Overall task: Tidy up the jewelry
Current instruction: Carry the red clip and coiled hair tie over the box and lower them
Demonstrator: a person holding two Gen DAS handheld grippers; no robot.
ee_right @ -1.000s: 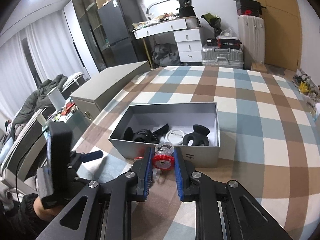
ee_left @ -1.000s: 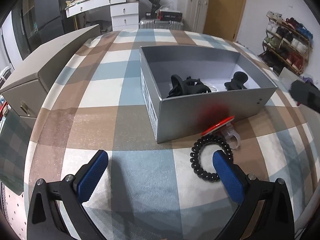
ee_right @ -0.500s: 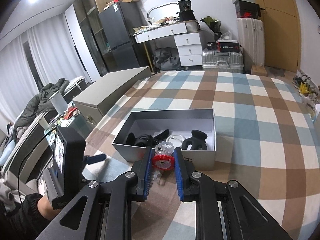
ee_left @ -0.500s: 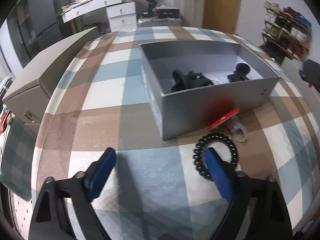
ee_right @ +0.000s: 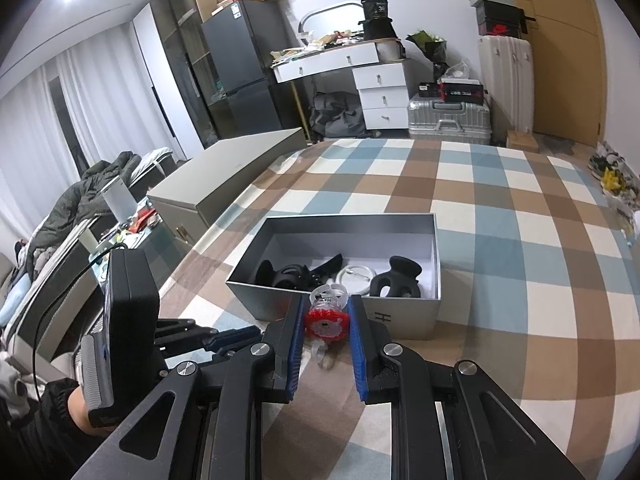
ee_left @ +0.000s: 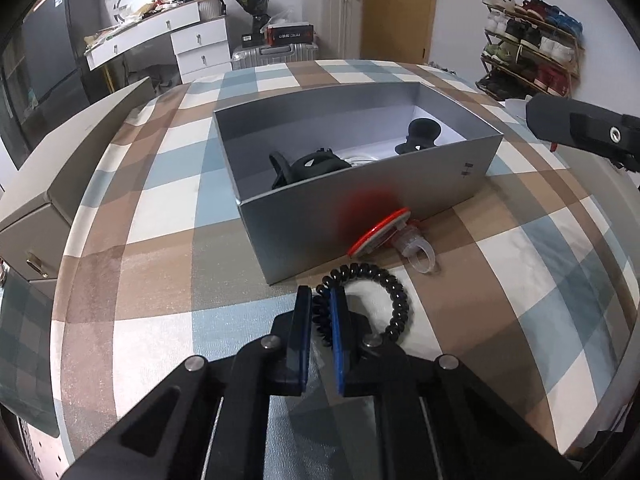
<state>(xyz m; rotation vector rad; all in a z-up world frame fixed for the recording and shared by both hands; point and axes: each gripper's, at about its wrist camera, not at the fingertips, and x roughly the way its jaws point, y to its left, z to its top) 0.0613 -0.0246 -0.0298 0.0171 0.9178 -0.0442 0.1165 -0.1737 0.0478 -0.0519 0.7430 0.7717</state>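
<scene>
A black spiral hair tie [ee_left: 400,300] lies on the checked cloth in front of the silver box [ee_left: 440,184]. My left gripper [ee_left: 321,296] is shut on the tie's left side, low on the table. A red toy ring with a clear band [ee_left: 378,236] leans against the box's front wall. My right gripper [ee_right: 326,308] hovers before the box [ee_right: 404,316], shut on a second red flower ring [ee_right: 325,325]. That ring's clear band points forward. In the left wrist view the right gripper's finger [ee_left: 568,126] shows at the right edge.
The box holds black hair clips [ee_left: 420,132], other black pieces [ee_right: 292,272] and a white bangle [ee_right: 356,276]. A large grey case [ee_left: 60,168] stands at the table's left edge. A hand in a dark sleeve [ee_right: 60,412] carries the left gripper [ee_right: 236,336].
The left jaws went from wide open to shut on the hair tie's left side, and the left gripper rolled slightly. The right gripper and its ring stayed put.
</scene>
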